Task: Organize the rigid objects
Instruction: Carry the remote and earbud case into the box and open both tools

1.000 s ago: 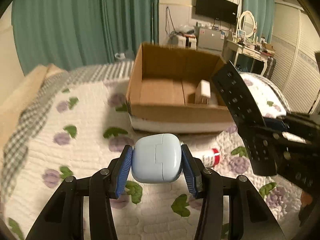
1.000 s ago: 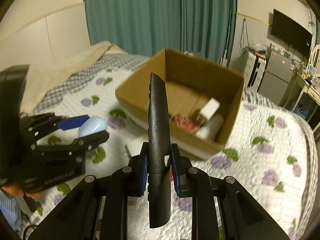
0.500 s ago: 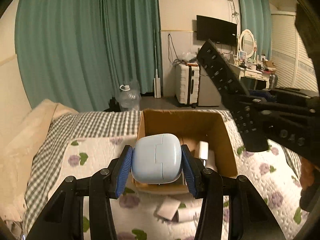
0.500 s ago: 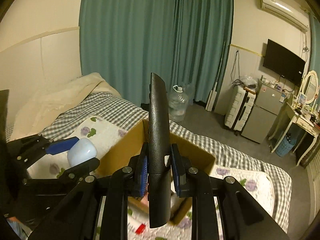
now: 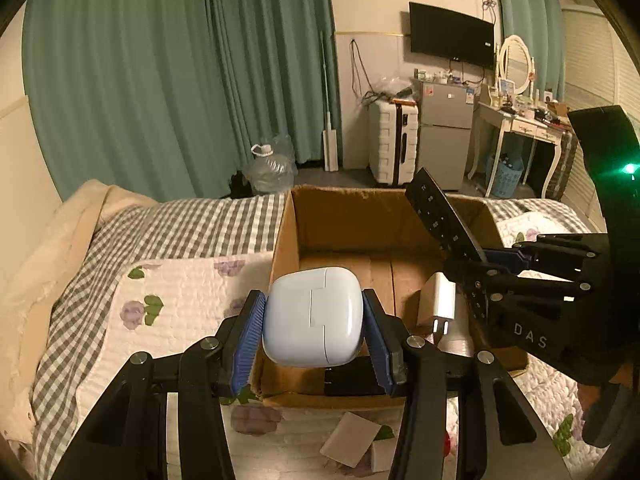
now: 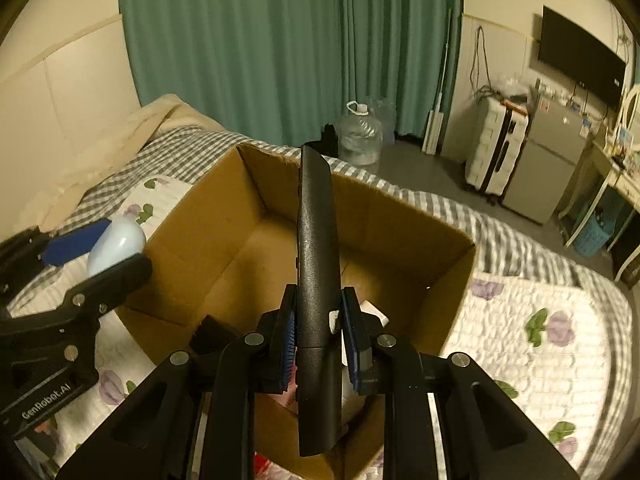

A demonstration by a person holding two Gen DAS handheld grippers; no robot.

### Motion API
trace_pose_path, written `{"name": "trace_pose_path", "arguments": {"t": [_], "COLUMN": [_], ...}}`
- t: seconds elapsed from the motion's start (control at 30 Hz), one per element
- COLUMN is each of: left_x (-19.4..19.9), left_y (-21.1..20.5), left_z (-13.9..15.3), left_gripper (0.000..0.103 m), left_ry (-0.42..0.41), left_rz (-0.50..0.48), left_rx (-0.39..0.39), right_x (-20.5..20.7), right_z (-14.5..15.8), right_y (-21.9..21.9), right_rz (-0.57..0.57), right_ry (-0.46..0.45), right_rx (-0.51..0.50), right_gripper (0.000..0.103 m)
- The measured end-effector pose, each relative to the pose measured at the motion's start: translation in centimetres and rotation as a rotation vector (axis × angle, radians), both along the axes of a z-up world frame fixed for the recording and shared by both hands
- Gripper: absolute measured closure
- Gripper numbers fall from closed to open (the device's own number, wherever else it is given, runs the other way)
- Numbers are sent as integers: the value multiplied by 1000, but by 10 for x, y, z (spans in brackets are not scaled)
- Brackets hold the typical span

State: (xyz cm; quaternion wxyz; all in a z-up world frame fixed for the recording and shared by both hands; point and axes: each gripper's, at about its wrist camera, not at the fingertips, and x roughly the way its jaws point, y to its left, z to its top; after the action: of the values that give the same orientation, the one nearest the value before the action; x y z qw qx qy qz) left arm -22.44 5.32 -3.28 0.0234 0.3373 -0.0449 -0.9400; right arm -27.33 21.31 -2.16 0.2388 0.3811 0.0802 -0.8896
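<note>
My left tongs (image 5: 313,322) pinch a pale blue earbud case (image 5: 313,316) above the near wall of the cardboard box (image 5: 332,216) on the bed (image 5: 180,292). My right tongs (image 6: 319,340) pinch a black remote (image 6: 318,280) over the box. Inside lies a white charger (image 5: 438,300), and possibly a bottle, partly hidden.

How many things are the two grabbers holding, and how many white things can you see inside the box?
Held by grippers: 2, the earbud case in the left gripper and the remote in the right gripper.
White things seen in the box: 2, a charger and a bottle under it.
Total: 4
</note>
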Motion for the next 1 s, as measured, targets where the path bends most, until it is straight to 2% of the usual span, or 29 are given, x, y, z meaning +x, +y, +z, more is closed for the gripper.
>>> {"name": "trace_pose_path", "arguments": {"t": [0.1, 0.13, 0.2, 0.37, 0.43, 0.67, 0.77, 0.8, 0.83, 0.87, 0.9, 1.0], "left_x": [-2, -1, 1, 1, -3, -27, -35, -37, -39, -39, -38, -23], "left_y": [3, 5, 8, 9, 11, 23, 26, 27, 28, 29, 30, 30], "left_z": [-3, -4, -4, 1, 3, -20, -27, -29, -29, -30, -29, -16], "left_gripper": [54, 54, 54, 54, 54, 54, 51, 51, 47, 37, 36, 36], "left_ry": [-12, -18, -23, -24, -21, -44, -37, -41, -50, -55, -47, 24], "left_rz": [0, -1, -2, -10, -16, -30, -42, -44, -38, -26, -20, -39], "left_rx": [-10, -14, -18, -12, -6, -13, 7, 11, 7, -4, -14, -50], "right_x": [-2, -2, 3, 24, 28, 23, 20, 21, 21, 22, 23, 29], "right_z": [-3, -4, 0, 17, 20, 17, 13, 13, 13, 14, 15, 21], "right_y": [6, 8, 15, 32, 36, 48, 49, 49, 50, 51, 52, 54], "right_rz": [-11, -27, -65, -84, -94, -125, -137, -139, -145, -150, -159, -177], "right_ry": [-7, -10, 3, 64, 84, 71, 62, 63, 68, 76, 92, 126], "right_rx": [-18, -16, -27, -35, -32, -38, -30, -29, -26, -24, -21, -5], "right_gripper": [80, 60, 33, 33, 30, 30, 30, 28, 21, 16, 10, 9]}}
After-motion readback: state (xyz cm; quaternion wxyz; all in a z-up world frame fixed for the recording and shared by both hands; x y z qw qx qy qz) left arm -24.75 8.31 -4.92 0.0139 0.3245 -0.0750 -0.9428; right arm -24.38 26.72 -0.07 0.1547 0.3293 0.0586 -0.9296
